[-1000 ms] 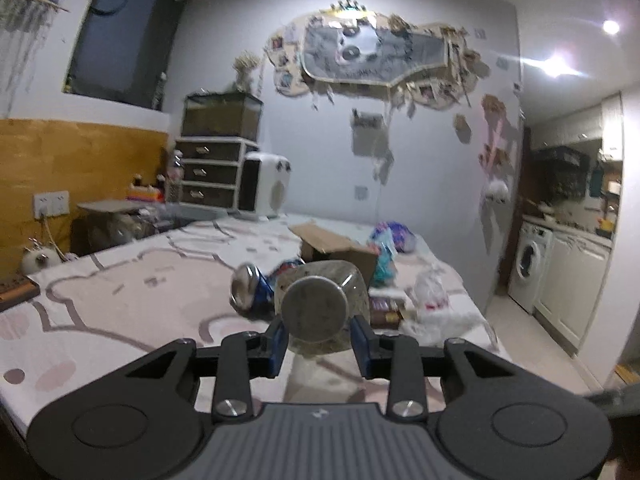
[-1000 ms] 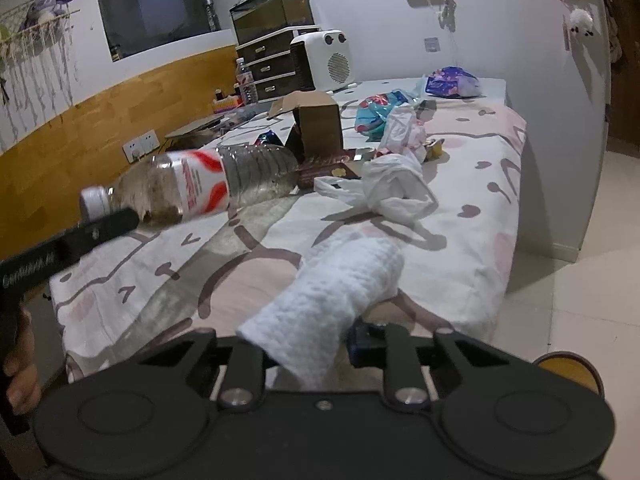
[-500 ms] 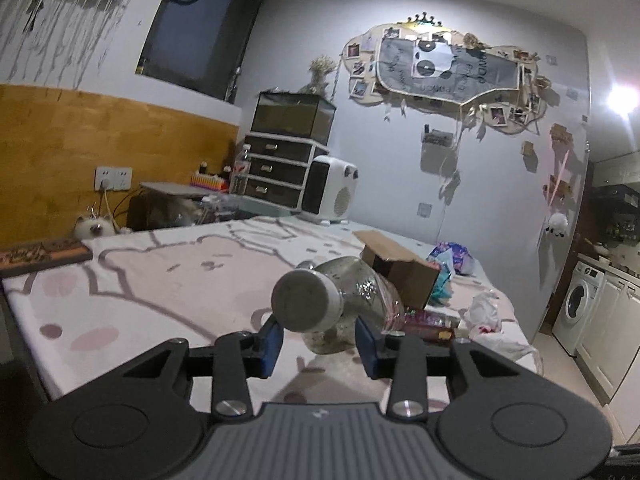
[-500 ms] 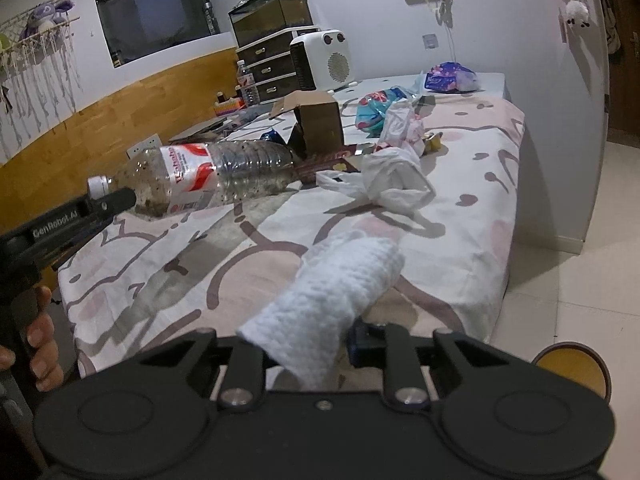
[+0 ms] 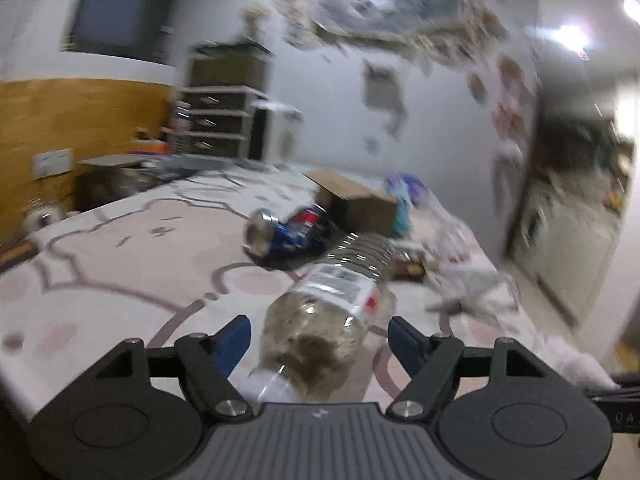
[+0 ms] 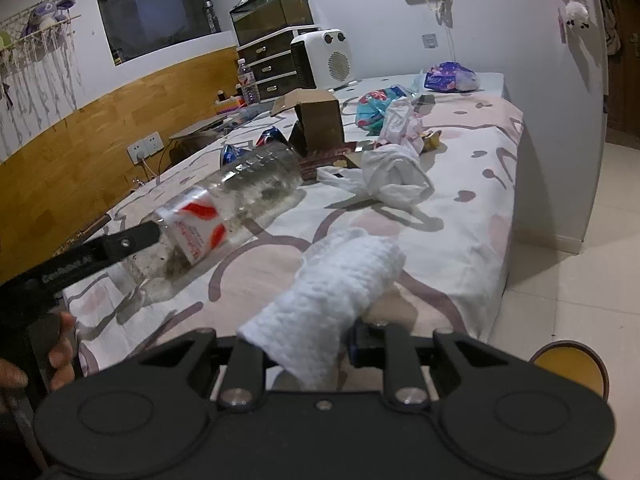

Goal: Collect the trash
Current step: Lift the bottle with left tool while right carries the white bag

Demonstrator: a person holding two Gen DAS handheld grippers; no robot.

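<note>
Now | left gripper (image 5: 319,330) jaws opening, plastic bottle (image 5: 324,320) loose between them, may roll off bed (image 6: 472,184) | right gripper (image 6: 308,344) jaws clamped on white towel (image 6: 332,284), could slip.

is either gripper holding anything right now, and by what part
The right gripper is shut on a rolled white towel, pinching its near end. The left gripper is opening; the bottle lies between its pads, no longer clamped.
</note>
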